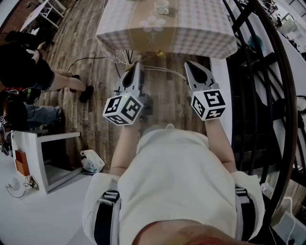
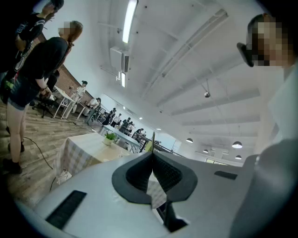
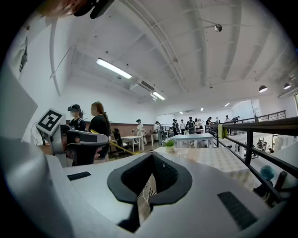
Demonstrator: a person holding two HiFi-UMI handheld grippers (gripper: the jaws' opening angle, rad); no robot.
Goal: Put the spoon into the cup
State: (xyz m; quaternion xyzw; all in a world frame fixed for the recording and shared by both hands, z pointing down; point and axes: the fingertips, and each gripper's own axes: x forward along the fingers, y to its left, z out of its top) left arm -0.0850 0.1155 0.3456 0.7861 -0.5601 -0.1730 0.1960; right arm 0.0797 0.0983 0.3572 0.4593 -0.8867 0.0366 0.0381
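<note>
Left gripper (image 1: 137, 64) and right gripper (image 1: 188, 63), both pressed together on nothing, point level toward the cup (image 1: 161, 6) well ahead, likely because the checked table (image 1: 201, 29) is not yet in reach.

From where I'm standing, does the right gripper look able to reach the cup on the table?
Probably not yet. The right gripper hangs over the floor, short of the table, and the cup sits well in from its near edge. Nothing blocks the way; step forward.

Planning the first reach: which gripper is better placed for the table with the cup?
Probably the right gripper: its view has the table straight ahead; the left gripper sees it off to one side. Both are shut.
</note>
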